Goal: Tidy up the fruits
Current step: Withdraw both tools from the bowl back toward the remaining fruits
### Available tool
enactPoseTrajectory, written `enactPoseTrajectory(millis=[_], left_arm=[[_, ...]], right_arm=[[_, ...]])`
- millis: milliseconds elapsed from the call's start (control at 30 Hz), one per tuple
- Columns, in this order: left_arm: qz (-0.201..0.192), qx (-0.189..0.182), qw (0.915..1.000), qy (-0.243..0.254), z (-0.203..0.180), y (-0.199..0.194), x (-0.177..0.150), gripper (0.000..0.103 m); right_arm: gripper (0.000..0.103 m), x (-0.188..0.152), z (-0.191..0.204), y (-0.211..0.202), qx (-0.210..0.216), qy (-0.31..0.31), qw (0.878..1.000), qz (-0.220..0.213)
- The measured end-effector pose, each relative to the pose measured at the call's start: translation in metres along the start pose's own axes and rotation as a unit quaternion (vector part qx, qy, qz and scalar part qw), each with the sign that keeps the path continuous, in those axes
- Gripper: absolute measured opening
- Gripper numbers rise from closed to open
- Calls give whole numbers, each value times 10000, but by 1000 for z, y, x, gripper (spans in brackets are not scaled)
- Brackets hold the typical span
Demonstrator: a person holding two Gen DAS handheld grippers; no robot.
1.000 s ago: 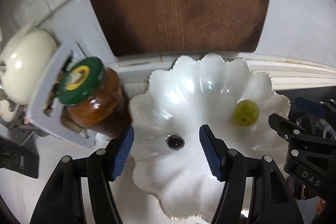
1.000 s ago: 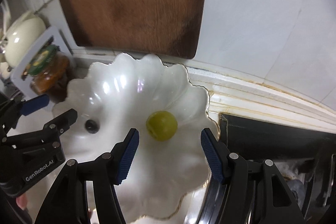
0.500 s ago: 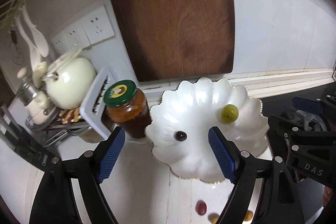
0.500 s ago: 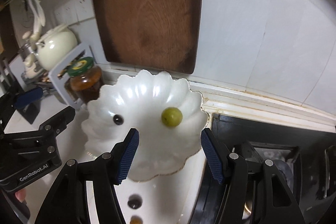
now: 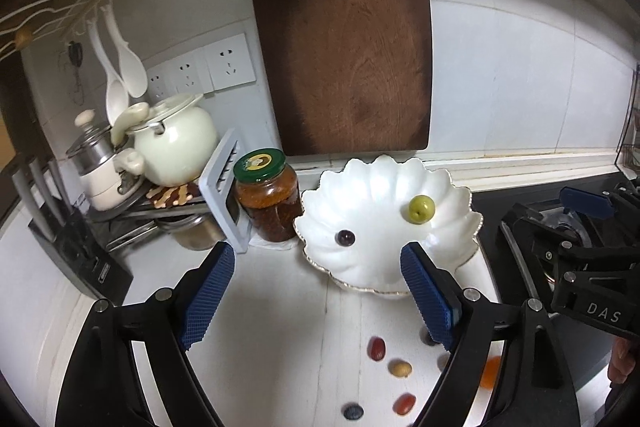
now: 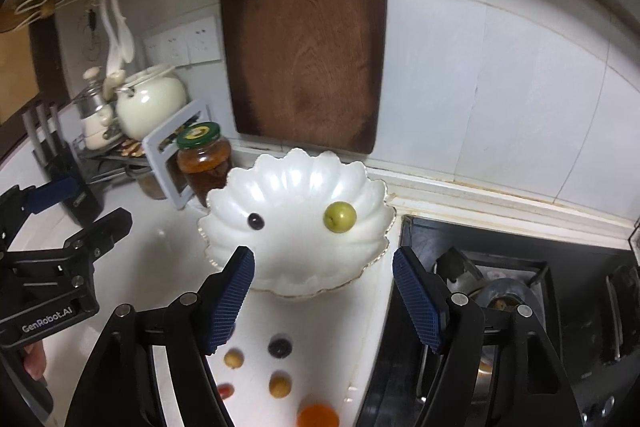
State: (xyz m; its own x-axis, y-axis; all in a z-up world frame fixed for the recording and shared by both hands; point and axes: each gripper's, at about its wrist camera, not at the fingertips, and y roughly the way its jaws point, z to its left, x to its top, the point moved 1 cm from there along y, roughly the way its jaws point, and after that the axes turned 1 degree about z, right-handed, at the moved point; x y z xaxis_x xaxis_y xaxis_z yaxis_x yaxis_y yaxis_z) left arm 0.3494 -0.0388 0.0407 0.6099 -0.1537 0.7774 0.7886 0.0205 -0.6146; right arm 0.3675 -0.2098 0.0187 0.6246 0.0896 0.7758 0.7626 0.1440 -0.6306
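A white kitchen counter (image 5: 280, 311) runs beneath a white tiled wall (image 6: 500, 87); a dark wooden cutting board (image 5: 344, 43) leans upright against that wall, just behind a white scalloped dish (image 5: 384, 183) that stands on the counter. In the dish lie a green fruit (image 5: 421, 209) toward 2 o'clock and a small dark grape (image 5: 345, 237) toward 9 o'clock, well apart from each other. On the counter at the dish's 6 o'clock side small fruits lie scattered: a red one (image 5: 376, 348), a tan one (image 5: 400, 368), a dark bluish one (image 5: 353, 411) and an orange one (image 6: 318, 415), none of them touching the dish. At the dish's 9 o'clock stands a glass jar (image 5: 267, 201) with a green lid, its lid label too small to read; beyond it a cream pot (image 5: 172, 143) sits on a rack, with white wall sockets (image 5: 224, 65) above. A black gas hob (image 6: 520, 291) lies at the dish's 3 o'clock.

The left gripper (image 5: 318, 295) hangs above the counter with its blue-padded jaws opening and nothing between them; the right gripper (image 6: 322, 293) likewise has its jaws opening, empty, over the dish's near rim. Its body reads "DAS" in the left wrist view; the left one's reads "GenRobot.AI" in the right wrist view.
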Motion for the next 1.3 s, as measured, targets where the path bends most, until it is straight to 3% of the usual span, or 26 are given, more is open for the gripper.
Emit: enactPoseTrajectory(millis=[433,800,1300], left_arm=[[-275,-245,9990,-247,10,-60,-34,87],[-446,-197,9986,-185,2,-97,-67,87],[-11,-358,9990,-284,-24,-95,-114,87]], right_arm=[[73,-30,15,-62,21,-61,9985,-535],[73,-70,18,-86,76,-221,9984,-507],[73,-115,4,-94,100,-187,9993,-310]])
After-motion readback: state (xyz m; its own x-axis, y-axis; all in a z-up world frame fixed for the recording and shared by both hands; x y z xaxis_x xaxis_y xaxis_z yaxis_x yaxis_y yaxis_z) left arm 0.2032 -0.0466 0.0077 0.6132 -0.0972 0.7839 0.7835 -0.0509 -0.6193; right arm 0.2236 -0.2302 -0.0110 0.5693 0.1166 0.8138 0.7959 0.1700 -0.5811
